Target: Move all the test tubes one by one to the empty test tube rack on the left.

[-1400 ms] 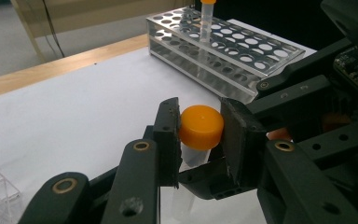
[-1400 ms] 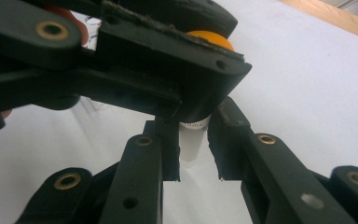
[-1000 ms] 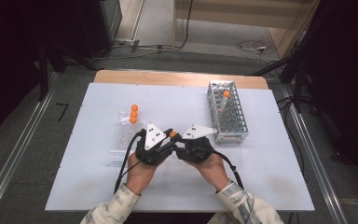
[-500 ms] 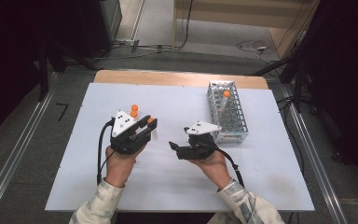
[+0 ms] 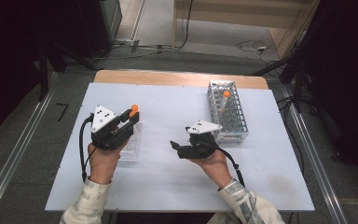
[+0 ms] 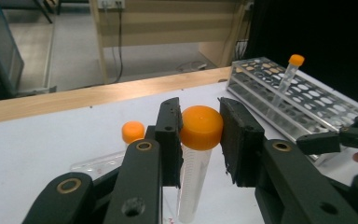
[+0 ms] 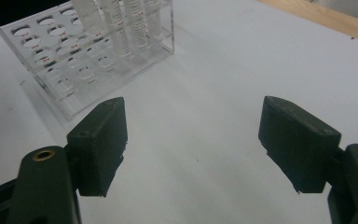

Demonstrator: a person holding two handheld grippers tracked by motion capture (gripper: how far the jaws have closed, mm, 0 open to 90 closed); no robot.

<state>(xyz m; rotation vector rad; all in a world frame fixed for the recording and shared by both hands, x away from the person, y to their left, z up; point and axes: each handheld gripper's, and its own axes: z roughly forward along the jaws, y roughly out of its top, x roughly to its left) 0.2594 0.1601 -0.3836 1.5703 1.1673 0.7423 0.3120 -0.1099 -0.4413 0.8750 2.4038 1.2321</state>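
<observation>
No word, brand or number can be read. The tube [image 6: 193, 172] with the orange cap carries a printed graduation scale down its side, with marks too fine to make out. The clear rack [image 7: 88, 56] has small red marks beside its holes, too blurred to read, and the tubes [image 7: 135, 23] standing in it show printed scale lines whose figures stay illegible.

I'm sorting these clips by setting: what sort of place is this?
Probably a lab-style workroom: a white table with a test-tube rack, an orange-capped tube in the left gripper, bare floor and cables behind.
</observation>
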